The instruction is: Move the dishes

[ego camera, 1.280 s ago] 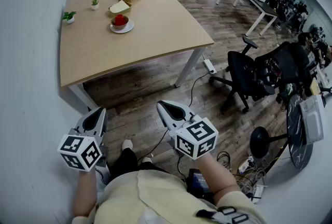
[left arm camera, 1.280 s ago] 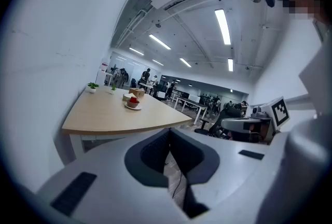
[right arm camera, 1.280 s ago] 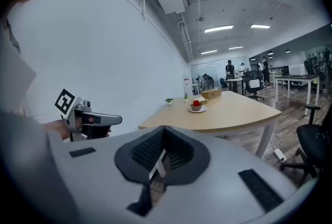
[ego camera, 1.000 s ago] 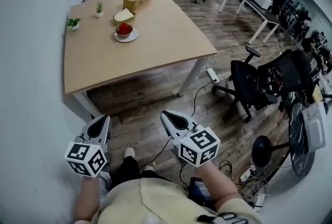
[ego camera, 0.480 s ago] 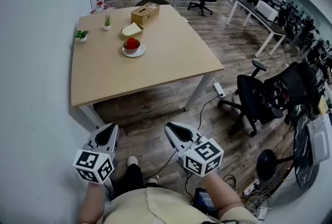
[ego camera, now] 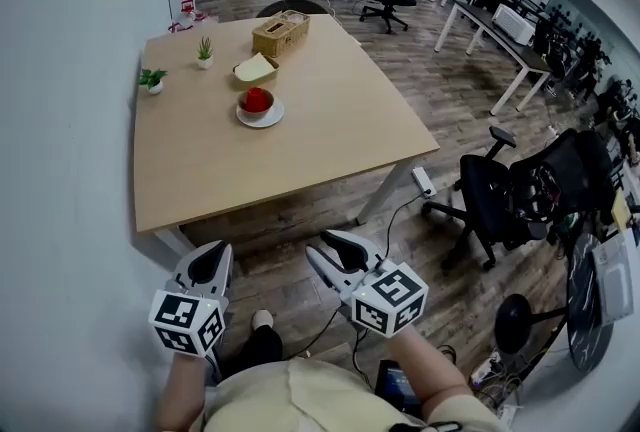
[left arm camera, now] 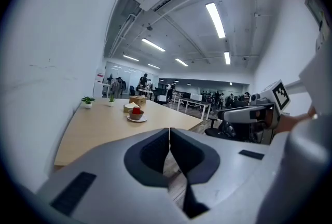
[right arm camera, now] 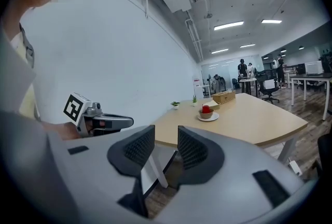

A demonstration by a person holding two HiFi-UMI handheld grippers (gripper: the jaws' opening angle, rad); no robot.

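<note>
On the far part of the wooden table (ego camera: 300, 150) stands a brown bowl with something red in it (ego camera: 258, 103) on a white saucer, also in the left gripper view (left arm camera: 136, 112) and the right gripper view (right arm camera: 206, 111). Behind it lies a pale dish (ego camera: 255, 69). My left gripper (ego camera: 210, 258) is shut and empty (left arm camera: 169, 130), held over the floor short of the table's near edge. My right gripper (ego camera: 325, 250) hangs beside it; its jaws have just been opening and stand apart with nothing between them (right arm camera: 166, 138).
A wicker box (ego camera: 280, 32) and two small potted plants (ego camera: 152, 79) (ego camera: 205, 50) stand at the table's far end. A white wall runs along the left. Black office chairs (ego camera: 500, 195) and floor cables (ego camera: 385, 220) are to the right of the table.
Both grippers have come closer to the table's near edge. The right gripper's jaws have parted; the left's stay shut.
</note>
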